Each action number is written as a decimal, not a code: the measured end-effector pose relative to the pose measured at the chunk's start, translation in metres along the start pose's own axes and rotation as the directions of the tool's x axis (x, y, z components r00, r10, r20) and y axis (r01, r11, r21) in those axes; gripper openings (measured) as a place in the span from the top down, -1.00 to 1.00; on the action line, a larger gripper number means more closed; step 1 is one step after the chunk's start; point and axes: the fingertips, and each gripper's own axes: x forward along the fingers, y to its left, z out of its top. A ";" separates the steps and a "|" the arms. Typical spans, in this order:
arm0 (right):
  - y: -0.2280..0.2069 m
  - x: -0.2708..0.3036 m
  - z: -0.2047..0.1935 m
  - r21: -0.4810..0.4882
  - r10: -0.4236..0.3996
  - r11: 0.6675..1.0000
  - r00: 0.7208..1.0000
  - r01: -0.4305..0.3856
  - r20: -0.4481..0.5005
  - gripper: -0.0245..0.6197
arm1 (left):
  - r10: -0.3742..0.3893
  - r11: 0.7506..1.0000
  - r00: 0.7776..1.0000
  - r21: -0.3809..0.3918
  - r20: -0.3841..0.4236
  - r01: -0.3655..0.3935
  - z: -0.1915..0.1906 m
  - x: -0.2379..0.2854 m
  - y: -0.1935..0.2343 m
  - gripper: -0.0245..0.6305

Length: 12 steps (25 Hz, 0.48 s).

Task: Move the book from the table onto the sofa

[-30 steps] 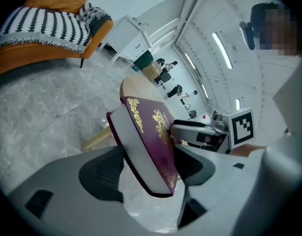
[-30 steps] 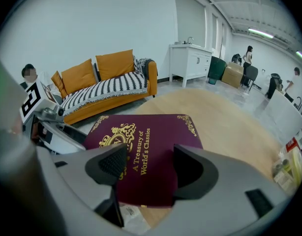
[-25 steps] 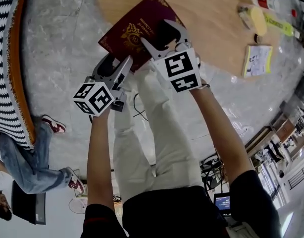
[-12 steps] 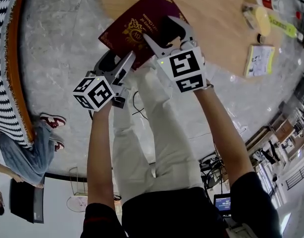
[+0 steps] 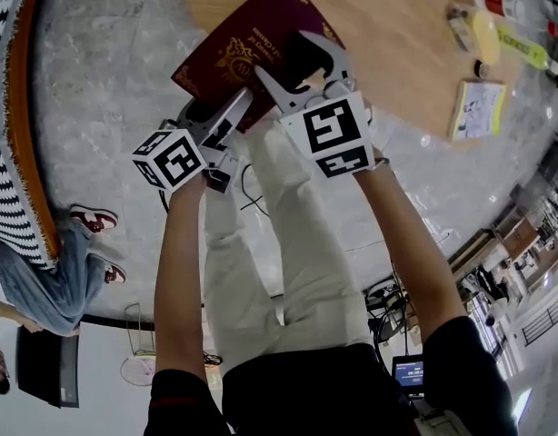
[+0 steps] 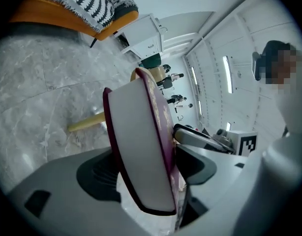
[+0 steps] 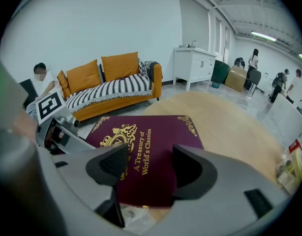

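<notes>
Left gripper (image 5: 215, 109), jaws just opened wide, straddles the overhanging book's (image 5: 235, 42) near-left corner unclamped; right gripper (image 5: 282, 57), jaws spread empty, apparently steadies its cover.

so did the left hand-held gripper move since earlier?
Yes: left hand-held gripper edged toward the table; jaws have just been opening, book between them.
</notes>
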 end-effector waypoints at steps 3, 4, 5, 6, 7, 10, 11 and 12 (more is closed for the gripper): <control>0.001 0.000 0.000 -0.005 0.005 1.000 1.000 -0.005 0.009 0.04 | -0.026 0.999 1.000 -0.041 -0.001 0.026 0.000 0.000 0.001 -0.12; 0.000 0.000 -0.001 -0.005 0.008 1.000 1.000 -0.008 0.013 0.04 | -0.035 0.998 0.999 -0.053 0.001 0.035 0.000 0.000 0.001 -0.09; 0.000 0.000 -0.001 -0.005 0.008 1.000 1.000 -0.008 0.017 0.04 | -0.040 0.997 0.999 -0.060 0.004 0.040 0.000 -0.001 0.001 -0.06; 0.000 0.000 -0.001 -0.005 0.008 1.000 1.000 -0.007 0.020 0.04 | -0.041 0.997 0.999 -0.061 0.007 0.041 0.001 -0.001 0.000 -0.06; 0.000 -0.001 -0.001 -0.004 0.006 1.000 1.000 -0.006 0.022 0.04 | -0.039 0.997 0.999 -0.059 0.010 0.040 0.001 -0.001 0.000 -0.05; -0.002 -0.001 0.000 0.008 0.003 1.000 1.000 -0.004 0.030 0.04 | -0.026 0.998 1.000 -0.051 0.017 0.027 0.002 -0.001 -0.003 -0.03; -0.003 -0.002 0.001 0.013 0.005 1.000 0.999 -0.006 0.034 0.04 | -0.022 0.999 1.000 -0.048 0.019 0.022 0.004 -0.001 -0.004 -0.02; -0.004 -0.002 0.001 0.019 0.008 1.000 0.999 -0.009 0.037 0.04 | -0.017 0.999 1.000 -0.046 0.020 0.018 0.004 -0.001 -0.005 -0.01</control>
